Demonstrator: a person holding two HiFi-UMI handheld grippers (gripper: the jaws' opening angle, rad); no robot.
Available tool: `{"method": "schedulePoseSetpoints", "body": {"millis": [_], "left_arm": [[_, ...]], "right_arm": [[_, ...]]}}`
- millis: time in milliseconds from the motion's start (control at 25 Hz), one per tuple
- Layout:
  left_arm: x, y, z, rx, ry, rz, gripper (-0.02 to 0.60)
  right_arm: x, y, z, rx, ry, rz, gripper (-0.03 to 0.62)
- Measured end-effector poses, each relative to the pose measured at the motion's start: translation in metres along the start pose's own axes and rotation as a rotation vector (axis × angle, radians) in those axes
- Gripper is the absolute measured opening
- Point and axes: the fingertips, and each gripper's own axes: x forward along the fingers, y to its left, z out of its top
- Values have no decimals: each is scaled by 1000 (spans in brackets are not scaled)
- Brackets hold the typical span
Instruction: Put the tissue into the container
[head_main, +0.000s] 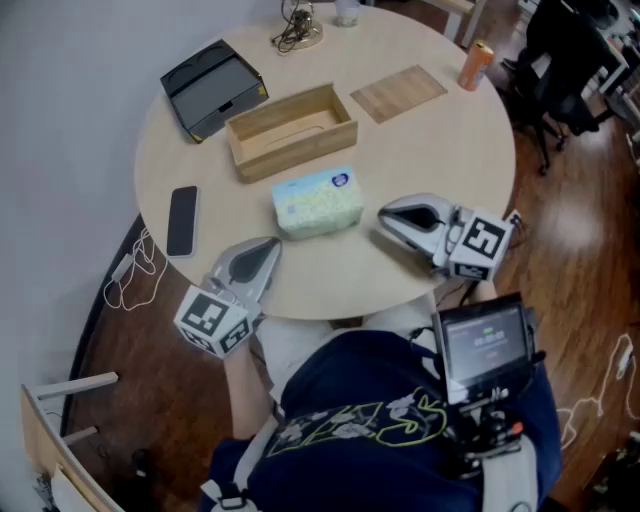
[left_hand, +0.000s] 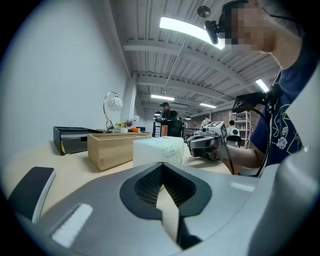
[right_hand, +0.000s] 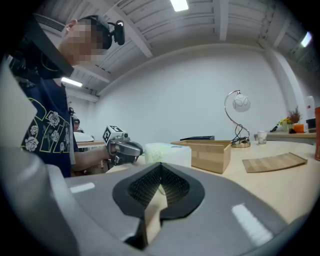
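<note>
A pale blue-green tissue pack (head_main: 317, 202) lies on the round table (head_main: 430, 150), just in front of an open wooden container (head_main: 290, 130). My left gripper (head_main: 268, 248) rests at the table's near edge, left of the pack and apart from it, jaws shut and empty. My right gripper (head_main: 386, 216) lies to the right of the pack, also shut and empty. In the left gripper view the pack (left_hand: 159, 150) stands beyond the closed jaws (left_hand: 162, 169), with the container (left_hand: 112, 147) behind it. The right gripper view shows the pack (right_hand: 167, 152) ahead of its shut jaws (right_hand: 161, 169).
A black tray (head_main: 212, 88) sits left of the container, a flat wooden board (head_main: 398, 92) to its right. A black phone (head_main: 182, 220) lies near the left edge. An orange bottle (head_main: 476, 64) and a lamp base (head_main: 297, 35) stand at the far side.
</note>
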Motion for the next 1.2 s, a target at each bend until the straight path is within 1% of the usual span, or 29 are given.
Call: {"method": "schedulePoseSetpoints", "body": {"millis": [80,120,160,200,240,320,360,400,440,560,600,640,680,720,1040,1120,1200], "left_arm": [[2,7,4,12,-18,-20,2],[3,10,7,20,-34,-29,44],[4,13,10,28,-51,-37,166],[6,15,13,33,-65,-43,293],[7,16,15,37,-71,-51,364],[13,17,17,41,-70,-76,377],[17,17,18,43,-68,-89,394],[22,18,20,46,-68,-102,403],[27,20,22,49,-68,-116,408],[48,22,27,57,-64,-155,408],[55,20,28,60,-58,-169,408],[61,19,29,60,-52,-176,407],[65,19,30,56,-49,-173,393],[67,19,31,48,-50,-163,385],[67,15,33,47,-76,-121,368],[68,14,33,25,-80,-120,367],[69,15,35,-13,-93,-125,365]], "right_arm": [[-2,-8,-7,3,20,-10,0],[-1,-10,-10,1,25,-2,55],[0,-12,-11,-4,25,14,190],[2,-13,-11,-9,24,30,289],[5,-15,-9,-11,24,39,320],[13,-20,-6,-11,31,47,343],[19,-22,-6,-11,38,60,374],[25,-24,-6,-11,48,83,391],[32,-24,-8,-12,62,111,391],[57,-25,-15,-24,150,194,462],[66,-25,-17,-25,183,210,465],[73,-25,-19,-24,210,218,452],[79,-26,-20,-21,225,217,397],[82,-28,-20,-19,231,212,389],[77,-29,-14,-34,185,203,380],[75,-30,-13,-30,169,197,379],[75,-32,-10,-5,150,195,377]]}}
